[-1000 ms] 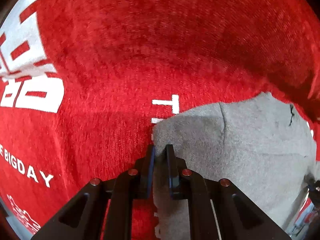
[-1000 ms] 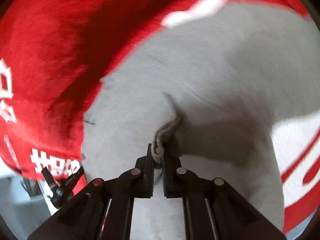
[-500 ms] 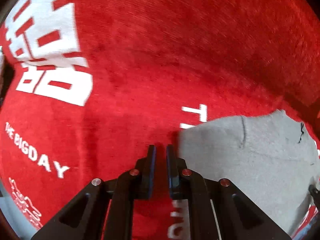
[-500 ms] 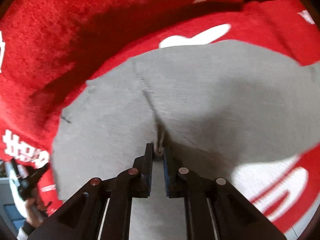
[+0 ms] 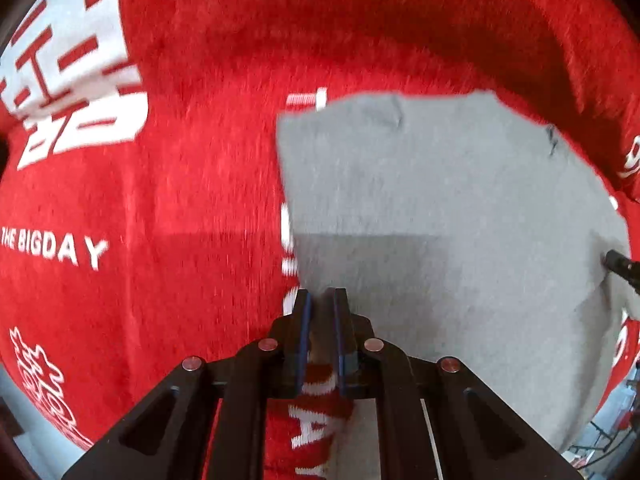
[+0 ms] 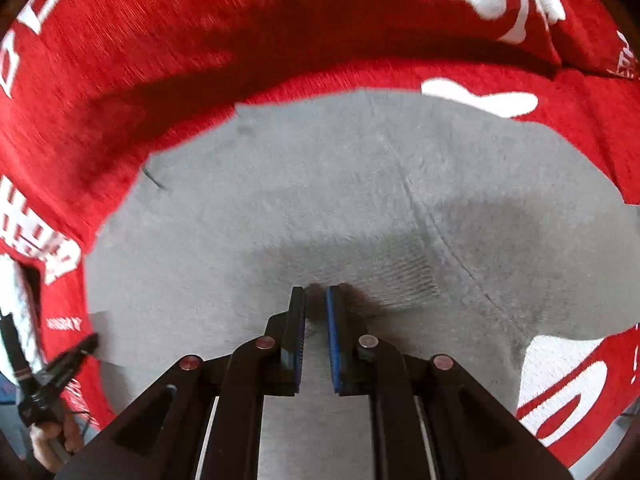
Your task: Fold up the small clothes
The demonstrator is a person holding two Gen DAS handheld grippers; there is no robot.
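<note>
A grey garment [image 5: 452,216] lies flat on a red cloth with white print [image 5: 172,208]. In the left wrist view my left gripper [image 5: 321,294] hovers over the garment's left edge, its jaws a small gap apart with nothing between them. In the right wrist view the grey garment [image 6: 320,200] fills the middle and my right gripper [image 6: 316,292] sits just above it, jaws a small gap apart and empty. The left gripper [image 6: 86,346] shows at the garment's left edge in the right wrist view. The right gripper's tip [image 5: 620,264] shows at the garment's right edge in the left wrist view.
The red cloth [image 6: 200,60] has a raised fold with a dark shadow beyond the garment. White lettering "THE BIGDAY" [image 5: 56,246] lies to the left. Pale floor [image 5: 24,432] shows past the cloth's edge at the bottom left.
My right gripper has let go of the pinched grey fabric and opened slightly. The garment now lies flat. My left gripper has moved back over the garment's left edge.
</note>
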